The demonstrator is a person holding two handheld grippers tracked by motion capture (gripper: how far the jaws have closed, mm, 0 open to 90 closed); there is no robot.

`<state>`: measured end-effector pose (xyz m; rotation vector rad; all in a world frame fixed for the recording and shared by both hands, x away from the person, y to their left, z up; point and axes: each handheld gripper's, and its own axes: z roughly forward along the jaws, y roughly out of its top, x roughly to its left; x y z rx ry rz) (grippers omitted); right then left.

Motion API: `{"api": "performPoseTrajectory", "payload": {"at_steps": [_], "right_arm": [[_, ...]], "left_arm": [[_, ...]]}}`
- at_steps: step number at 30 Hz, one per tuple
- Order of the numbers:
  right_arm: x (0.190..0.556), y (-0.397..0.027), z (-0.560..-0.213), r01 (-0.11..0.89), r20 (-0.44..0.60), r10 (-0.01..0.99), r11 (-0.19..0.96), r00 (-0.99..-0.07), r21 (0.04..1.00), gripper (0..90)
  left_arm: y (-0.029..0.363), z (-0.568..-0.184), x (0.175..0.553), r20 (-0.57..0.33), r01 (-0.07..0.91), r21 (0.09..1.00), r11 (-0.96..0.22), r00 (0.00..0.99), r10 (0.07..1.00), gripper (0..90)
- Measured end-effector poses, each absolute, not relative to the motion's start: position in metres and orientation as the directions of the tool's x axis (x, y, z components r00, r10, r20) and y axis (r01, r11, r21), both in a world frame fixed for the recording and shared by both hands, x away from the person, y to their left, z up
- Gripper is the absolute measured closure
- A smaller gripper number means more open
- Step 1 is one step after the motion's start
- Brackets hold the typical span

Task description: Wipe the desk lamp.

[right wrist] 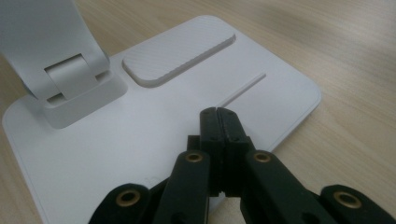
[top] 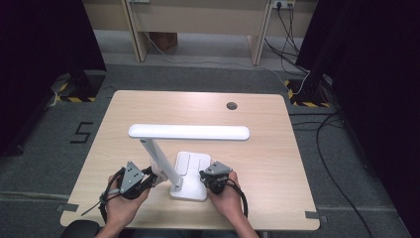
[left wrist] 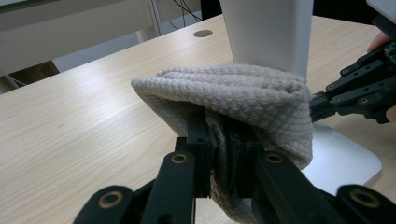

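While the left gripper [left wrist: 219,158] has its jaws clenched on a beige knitted cloth [left wrist: 233,98], the cloth bulges up and over the jaw tips and hangs down on both sides of them. Just beyond the jaws, the fold of cloth presses against the white arm of the desk lamp [left wrist: 266,32], which rises straight ahead of them. To the right of these jaws lies a corner of the lamp base [left wrist: 345,161], and past it the right gripper's black linkage comes in from the side.

From above, the left gripper [top: 148,176] sits at the foot of the slanted lamp arm [top: 161,161], with the cloth as a pale patch between jaws and arm. The lamp's long head [top: 189,132] lies level, well ahead of both grippers.

The right gripper [right wrist: 218,119] has its jaws pressed together with nothing between them, their tips resting on or just above the flat white base [right wrist: 140,140]; which of the two I cannot tell. Ahead of these jaws is a raised ribbed pad [right wrist: 180,51] on the base, and ahead to their left the hinge block [right wrist: 74,93] where the arm meets the base. Light wooden bench [right wrist: 355,70] shows to the right of the jaws.
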<state>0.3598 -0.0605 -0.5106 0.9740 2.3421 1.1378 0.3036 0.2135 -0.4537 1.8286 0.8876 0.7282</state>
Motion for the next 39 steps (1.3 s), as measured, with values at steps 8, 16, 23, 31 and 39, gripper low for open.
{"api": "performPoseTrajectory", "payload": {"at_steps": [8, 16, 23, 31, 39], "right_arm": [[0.36, -0.061, -0.51, 0.421, -0.027, 0.713, 0.444, -0.701, 0.791, 90.0], [0.36, -0.06, -0.51, 0.421, -0.027, 0.712, 0.445, -0.702, 0.791, 90.0], [0.36, -0.061, -0.51, 0.42, -0.027, 0.712, 0.445, -0.702, 0.791, 90.0], [0.36, -0.061, -0.511, 0.418, -0.029, 0.711, 0.446, -0.703, 0.792, 90.0], [0.36, -0.061, -0.511, 0.418, -0.029, 0.712, 0.443, -0.702, 0.793, 90.0]], "left_arm": [[0.212, -0.458, 0.306, 0.106, 0.27, 0.913, -0.305, 0.566, 0.818, 81.7], [0.209, -0.465, 0.309, 0.111, 0.282, 0.904, -0.323, 0.574, 0.811, 81.7], [0.205, -0.474, 0.31, 0.112, 0.302, 0.89, -0.342, 0.582, 0.805, 81.7], [0.202, -0.482, 0.31, 0.111, 0.325, 0.875, -0.359, 0.587, 0.802, 81.7], [0.199, -0.489, 0.309, 0.116, 0.336, 0.863, -0.376, 0.593, 0.797, 81.6]]}}
